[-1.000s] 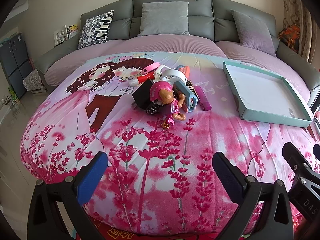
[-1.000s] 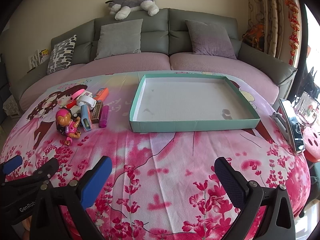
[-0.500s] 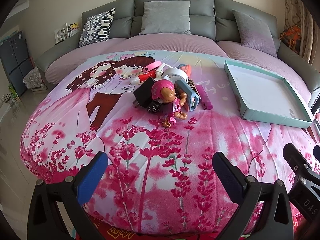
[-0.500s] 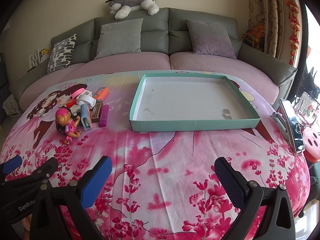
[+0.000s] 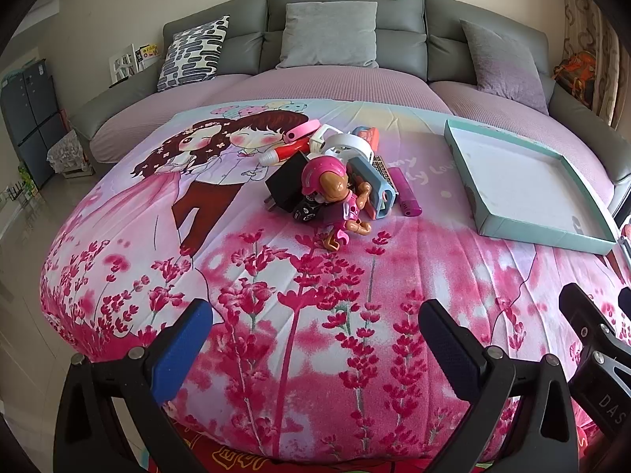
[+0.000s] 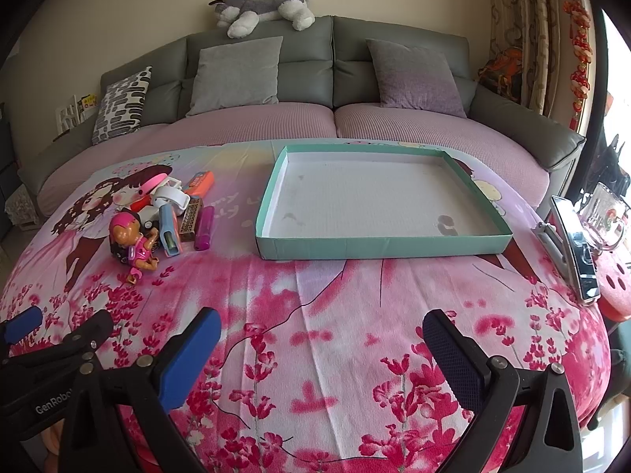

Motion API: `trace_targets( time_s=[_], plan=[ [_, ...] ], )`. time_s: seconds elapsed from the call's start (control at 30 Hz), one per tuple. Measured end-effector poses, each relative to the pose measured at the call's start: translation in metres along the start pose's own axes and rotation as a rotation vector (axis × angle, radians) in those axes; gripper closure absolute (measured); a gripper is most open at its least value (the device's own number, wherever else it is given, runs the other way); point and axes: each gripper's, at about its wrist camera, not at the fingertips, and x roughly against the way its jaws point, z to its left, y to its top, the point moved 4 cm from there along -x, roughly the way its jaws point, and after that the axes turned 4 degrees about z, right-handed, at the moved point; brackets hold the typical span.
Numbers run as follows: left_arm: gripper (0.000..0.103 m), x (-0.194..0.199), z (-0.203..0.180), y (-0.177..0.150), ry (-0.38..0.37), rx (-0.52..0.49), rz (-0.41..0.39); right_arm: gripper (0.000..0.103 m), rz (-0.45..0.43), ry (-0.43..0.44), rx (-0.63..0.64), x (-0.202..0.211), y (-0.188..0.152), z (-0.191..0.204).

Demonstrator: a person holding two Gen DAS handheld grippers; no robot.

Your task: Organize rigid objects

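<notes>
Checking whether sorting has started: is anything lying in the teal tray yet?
No. The teal tray shows only its bare white floor, while the toys, like the pink-helmeted figure, sit piled beside it on the blanket.

both wrist views low, facing sofa [image 5: 347, 39], sharing tray [image 6: 378, 246]

Each claw [image 5: 315, 339] [image 6: 321, 349] had black plastic arms with silver screws and blue textured pads [image 6: 189, 358]; one arm read "GenRobo".

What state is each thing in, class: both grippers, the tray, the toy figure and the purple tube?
Left gripper: open, holding nothing.
Right gripper: open, holding nothing.
Teal tray: empty, flat on the cloth.
Toy figure: lying against the pile.
Purple tube: lying flat beside the pile.
</notes>
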Motion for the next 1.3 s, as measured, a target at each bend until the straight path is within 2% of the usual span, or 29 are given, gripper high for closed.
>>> trace_targets(
  time_s=[1.3],
  plan=[
    [0.000, -0.0005, 0.0034, -0.0008, 0.000, 0.013, 0.006, 0.000, 0.010, 0.003, -0.009, -0.0012, 0.0002, -0.0011]
  ],
)
